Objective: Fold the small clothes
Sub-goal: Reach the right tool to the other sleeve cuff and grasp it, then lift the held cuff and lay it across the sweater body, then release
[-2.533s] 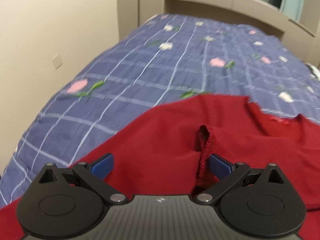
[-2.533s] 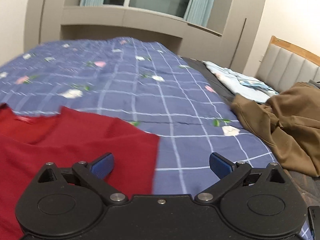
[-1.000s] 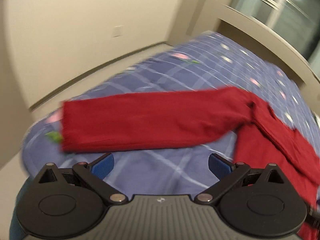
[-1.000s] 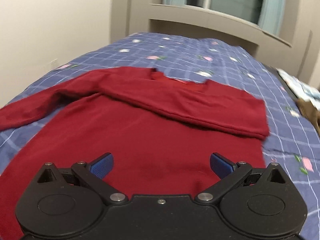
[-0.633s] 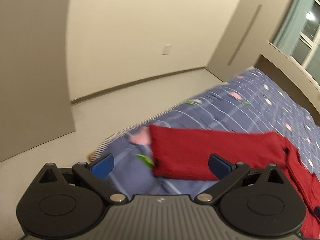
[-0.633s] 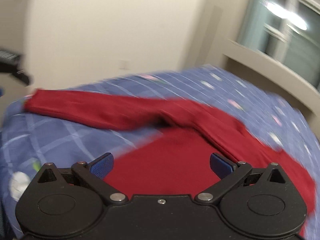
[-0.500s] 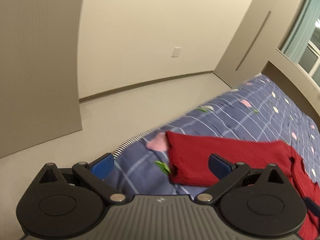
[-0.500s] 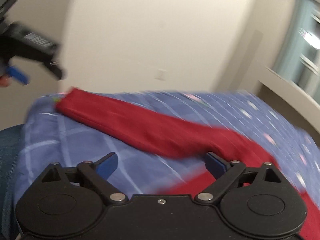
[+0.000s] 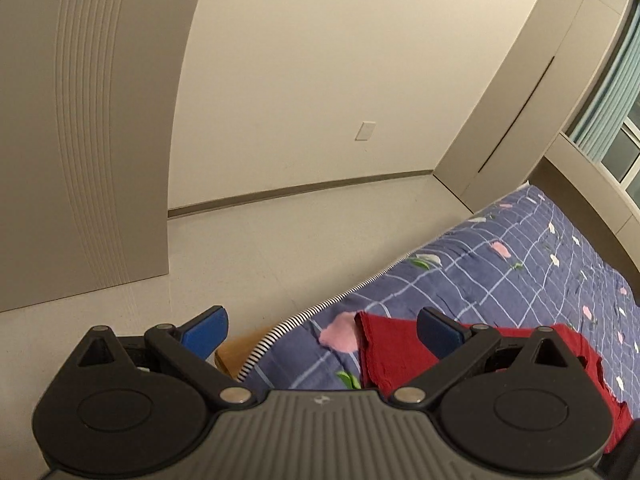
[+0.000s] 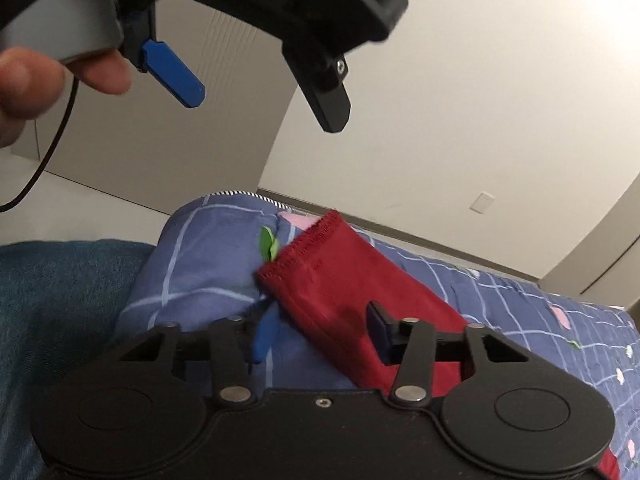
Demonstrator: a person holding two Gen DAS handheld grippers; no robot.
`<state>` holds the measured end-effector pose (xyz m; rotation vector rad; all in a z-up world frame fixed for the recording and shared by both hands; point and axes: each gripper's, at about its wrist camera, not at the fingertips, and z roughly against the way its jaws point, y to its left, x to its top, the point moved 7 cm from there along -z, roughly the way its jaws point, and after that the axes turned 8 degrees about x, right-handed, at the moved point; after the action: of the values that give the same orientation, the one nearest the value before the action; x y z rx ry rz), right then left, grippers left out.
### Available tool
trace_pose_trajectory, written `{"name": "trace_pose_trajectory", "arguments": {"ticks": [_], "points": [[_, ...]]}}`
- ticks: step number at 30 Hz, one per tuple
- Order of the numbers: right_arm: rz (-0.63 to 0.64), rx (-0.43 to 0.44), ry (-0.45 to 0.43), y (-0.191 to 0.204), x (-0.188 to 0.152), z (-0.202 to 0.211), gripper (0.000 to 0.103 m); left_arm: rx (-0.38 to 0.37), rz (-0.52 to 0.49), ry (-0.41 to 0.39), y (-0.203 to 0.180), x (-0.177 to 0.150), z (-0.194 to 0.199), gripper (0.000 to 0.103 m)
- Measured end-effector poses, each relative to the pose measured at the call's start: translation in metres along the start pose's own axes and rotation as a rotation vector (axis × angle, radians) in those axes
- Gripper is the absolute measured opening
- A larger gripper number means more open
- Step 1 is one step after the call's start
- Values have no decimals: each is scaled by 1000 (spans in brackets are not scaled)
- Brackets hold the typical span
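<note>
sleeve [image 10: 340,276] on bedspread [image 10: 200,264] — at bed's corner

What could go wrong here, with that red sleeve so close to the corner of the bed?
The right gripper is closing around the red sleeve, but its jaws may also pinch the blue bedspread underneath. The sleeve's cuff lies by the bed's corner, so a clumsy tug could drag it off. The left gripper hangs open just above; the two tools might knock together.
</note>
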<state>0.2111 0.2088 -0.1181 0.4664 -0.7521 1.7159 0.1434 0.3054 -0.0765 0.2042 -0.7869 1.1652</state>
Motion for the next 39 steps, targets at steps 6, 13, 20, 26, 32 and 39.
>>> {"name": "trace_pose_trajectory", "arguments": {"ticks": [6, 13, 20, 26, 32, 39], "points": [[-81, 43, -29, -14, 6, 5, 5, 4, 29, -19, 7, 6, 2, 102], [-330, -20, -170, -92, 22, 69, 5, 13, 50, -19, 7, 6, -4, 102], [-537, -77, -269, -201, 43, 133, 5, -41, 2, 13, -24, -7, -12, 102], [-662, -166, -373, -281, 49, 186, 5, -130, -86, 41, -77, -20, -17, 102], [-826, -375, -502, -333, -23, 259, 6, -183, -156, 67, -119, -34, -19, 102], [-1052, -650, -499, -319, -183, 323, 6, -248, -297, 108, -183, -52, -32, 102]]}}
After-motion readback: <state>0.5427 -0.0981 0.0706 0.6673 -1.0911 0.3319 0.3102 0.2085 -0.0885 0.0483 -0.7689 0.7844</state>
